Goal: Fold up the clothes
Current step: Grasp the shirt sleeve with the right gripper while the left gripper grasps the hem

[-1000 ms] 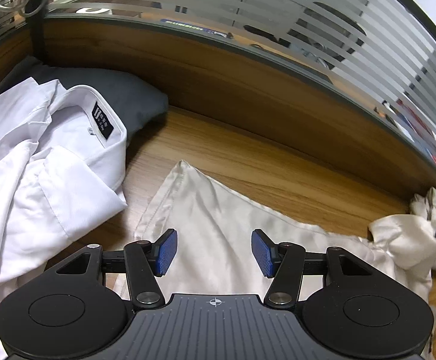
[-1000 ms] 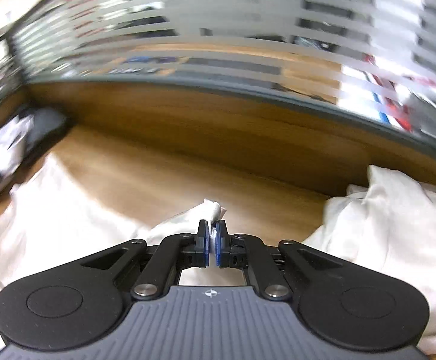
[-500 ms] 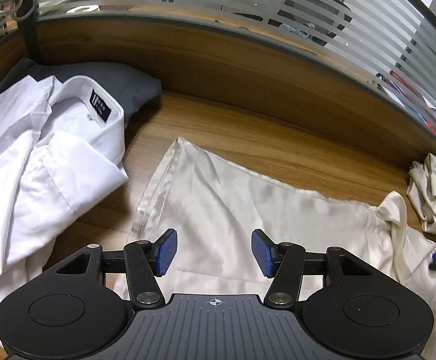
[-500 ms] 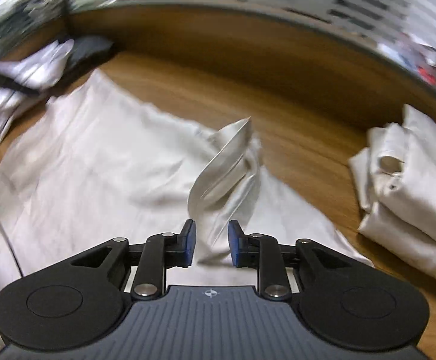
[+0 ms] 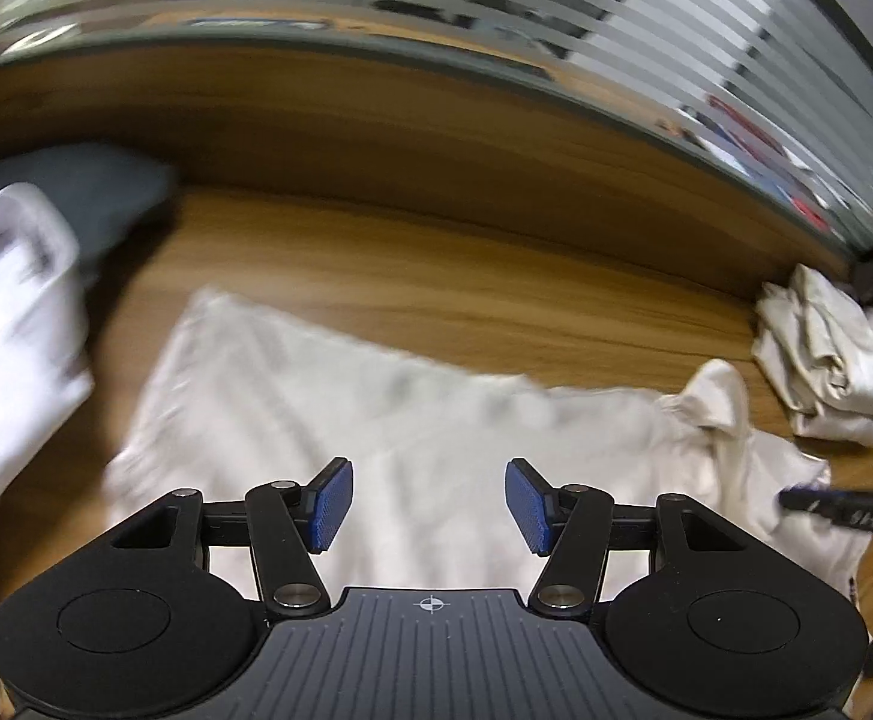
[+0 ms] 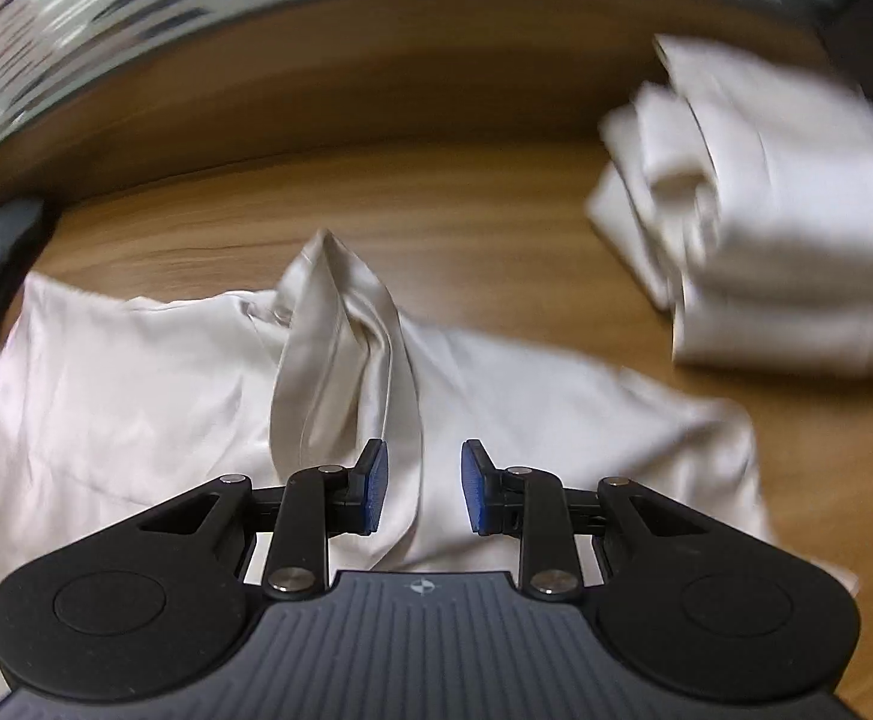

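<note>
The cream top [image 6: 136, 396] is lying spread out on the wooden worktop [image 6: 436, 210], and it is the landmark here. The right claw [image 6: 421, 495] is hanging just over its near edge, pads a little apart and pinching nothing. The raised fold [image 6: 340, 354] of the top is standing up just past the pads. The left claw [image 5: 429, 507] is hanging over the near middle of the top; its pads are spreading wider and nothing is between them.

To do this step well, I think each claw should drop to an edge of the top, pinch only one layer, and carry it over slowly so the cloth is lying flat. The raised fold may need smoothing first.

Looking farther, the right view is showing the fold up close and the folded pile [image 6: 784, 228] beyond the top on the right. The left view is blurry, but it is showing things the right view is nearly missing: the white shirt [image 5: 10, 324] left of the top, the dark cloth [image 5: 100, 192] behind that, and the glass wall [image 5: 436, 6] farthest away.
</note>
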`<state>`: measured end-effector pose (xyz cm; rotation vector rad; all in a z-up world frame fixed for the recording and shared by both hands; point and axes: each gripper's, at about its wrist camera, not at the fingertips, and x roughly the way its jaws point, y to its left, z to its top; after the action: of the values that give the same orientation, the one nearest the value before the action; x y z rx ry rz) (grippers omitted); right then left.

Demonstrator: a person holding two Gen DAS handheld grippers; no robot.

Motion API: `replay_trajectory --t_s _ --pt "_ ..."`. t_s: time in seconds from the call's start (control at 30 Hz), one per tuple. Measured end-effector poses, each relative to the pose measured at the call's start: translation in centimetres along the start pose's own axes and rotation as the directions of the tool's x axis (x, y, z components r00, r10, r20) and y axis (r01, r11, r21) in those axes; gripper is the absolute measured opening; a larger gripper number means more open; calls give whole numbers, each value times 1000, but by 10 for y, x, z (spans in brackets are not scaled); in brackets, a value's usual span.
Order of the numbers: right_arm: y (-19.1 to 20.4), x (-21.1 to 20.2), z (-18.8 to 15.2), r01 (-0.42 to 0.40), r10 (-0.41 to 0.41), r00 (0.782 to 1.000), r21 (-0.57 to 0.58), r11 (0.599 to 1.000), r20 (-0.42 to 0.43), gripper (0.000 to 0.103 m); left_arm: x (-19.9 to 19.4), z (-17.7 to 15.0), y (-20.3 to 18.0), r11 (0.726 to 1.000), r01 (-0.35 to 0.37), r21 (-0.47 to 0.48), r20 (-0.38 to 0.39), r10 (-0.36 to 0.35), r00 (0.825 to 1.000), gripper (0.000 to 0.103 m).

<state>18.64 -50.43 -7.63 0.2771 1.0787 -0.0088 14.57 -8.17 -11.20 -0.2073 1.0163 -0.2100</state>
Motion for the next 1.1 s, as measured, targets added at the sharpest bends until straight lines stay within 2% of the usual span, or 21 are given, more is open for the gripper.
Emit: replay_trajectory --t_s 0.1,0.27,0.3,0.33,0.47,0.6,0.67,0.73,0.77,0.8,0.93,1.03,1.1 --pt "1 3 -16 1 -1 1000 121 993 -3 31 16 17 -38 997 53 56 -12 -53 999 65" --pt "9 7 -35 34 -37 999 227 973 10 30 47 45 -104 974 145 174 -62 -136 989 67" --pt "11 8 -37 42 -46 999 239 970 11 25 54 50 -116 969 155 191 -70 -144 987 67" --pt "12 10 -38 45 -49 999 242 969 10 23 60 56 -127 966 162 202 -74 -150 986 67" --pt "17 12 -44 64 -66 998 244 968 -1 23 88 69 -169 951 174 256 -112 -150 982 68" --pt "21 12 -47 60 -60 998 231 971 -7 19 113 67 -196 933 162 320 -178 -109 978 64" --pt "22 11 -47 61 -61 998 228 972 -7 16 122 64 -203 930 141 340 -192 -78 978 58" --pt "21 11 -47 61 -62 998 227 972 -3 4 128 61 -204 930 137 340 -219 -63 974 41" --pt "20 11 -47 61 -63 998 228 972 -1 2 132 60 -204 930 138 341 -240 -55 969 16" --pt "19 10 -46 61 -64 998 228 972 2 1 134 59 -203 929 141 341 -259 -51 964 2" --pt "23 -1 -42 89 -98 994 181 979 41 0 123 56 -192 938 141 318 -222 -71 972 2" --pt "31 -17 -39 146 -157 982 107 983 103 0 109 56 -180 946 149 286 -195 -94 976 2" --pt "37 -27 -37 168 -174 976 54 984 133 0 105 54 -174 948 139 285 -196 -85 977 2"
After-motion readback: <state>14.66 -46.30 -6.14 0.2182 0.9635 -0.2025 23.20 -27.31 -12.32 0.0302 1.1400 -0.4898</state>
